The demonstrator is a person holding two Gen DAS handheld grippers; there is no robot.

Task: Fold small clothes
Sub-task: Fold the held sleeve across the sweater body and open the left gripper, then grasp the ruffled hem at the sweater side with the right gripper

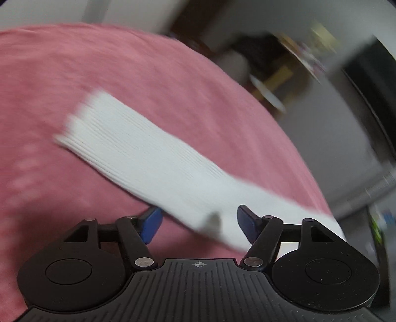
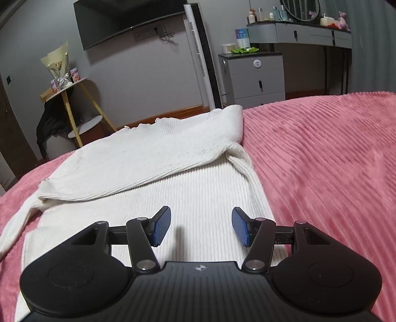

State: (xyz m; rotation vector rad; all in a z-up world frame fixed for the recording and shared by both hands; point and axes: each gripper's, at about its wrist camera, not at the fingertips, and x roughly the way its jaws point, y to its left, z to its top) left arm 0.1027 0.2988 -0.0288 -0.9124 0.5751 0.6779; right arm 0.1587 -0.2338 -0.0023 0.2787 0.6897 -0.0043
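In the right wrist view a white ribbed sweater point(image 2: 198, 188) lies flat on a pink bedspread point(image 2: 321, 161). One sleeve point(image 2: 148, 153) is folded across its body. My right gripper point(image 2: 201, 226) hovers open over the near part of the sweater, with nothing between its blue pads point(image 2: 162, 226). The left wrist view is blurred. In it a long white ribbed sleeve point(image 1: 138, 151) stretches slantwise over the bedspread point(image 1: 99, 62) and runs in under my left gripper point(image 1: 199, 223). That gripper stands open, and its pads point(image 1: 151, 225) are apart from the cloth.
Beyond the bed's far edge stand a round side table with a bouquet point(image 2: 61, 74), a white tower fan point(image 2: 200, 54), grey drawers point(image 2: 255, 76) and a dressing table point(image 2: 309, 32). A dark TV point(image 2: 123, 19) hangs on the wall. Bare bedspread lies to the sweater's right.
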